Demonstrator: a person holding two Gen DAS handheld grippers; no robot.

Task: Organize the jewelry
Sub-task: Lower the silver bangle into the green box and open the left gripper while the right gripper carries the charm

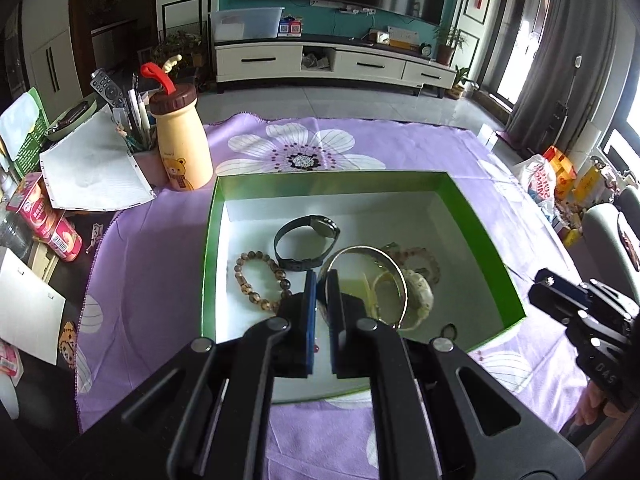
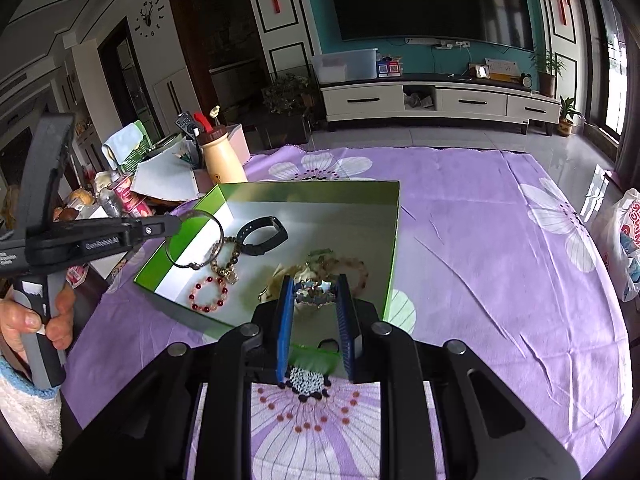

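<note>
Left hand-held gripper [image 1: 322,280]: blue pads together, clamped on the rim of a silver bangle [image 1: 366,280]. From the right wrist view the bangle hangs from the tips over the near-left corner of the green box [image 2: 394,240], clear of the floor of the box

Right hand-held gripper [image 2: 316,294]: pads part way closed, gripping a sparkly silver bracelet [image 2: 314,294] spanning the gap between them. It sits over the near end of the box; whether it is fully clear of the pile underneath I cannot tell

Left in the box: black watch [image 1: 306,246] toward the far side, brown bead bracelet [image 1: 260,280] on the left, red bead bracelet [image 2: 208,294] near the front wall, pale tangle of pinkish beads and a cream-coloured watch [image 1: 416,292] on the right. Items touch and overlap in places

Box stands on a purple flower-print cloth [image 2: 480,240] on the table. Cream bear-print bottle [image 1: 182,140] and papers just beyond the left edge of the cloth

Step, as I read it: lifting two pieces out of the mixed box at once, to be laid apart. Early in the job, since most pieces are still heaped inside

Next move needs: both pieces carried clear over the box walls without snagging neighbours, especially the sparkly bracelet near the pale tangle, then set down on bare cloth well apart. The bangle is held by a thin edge, so it may swing or slip
</note>
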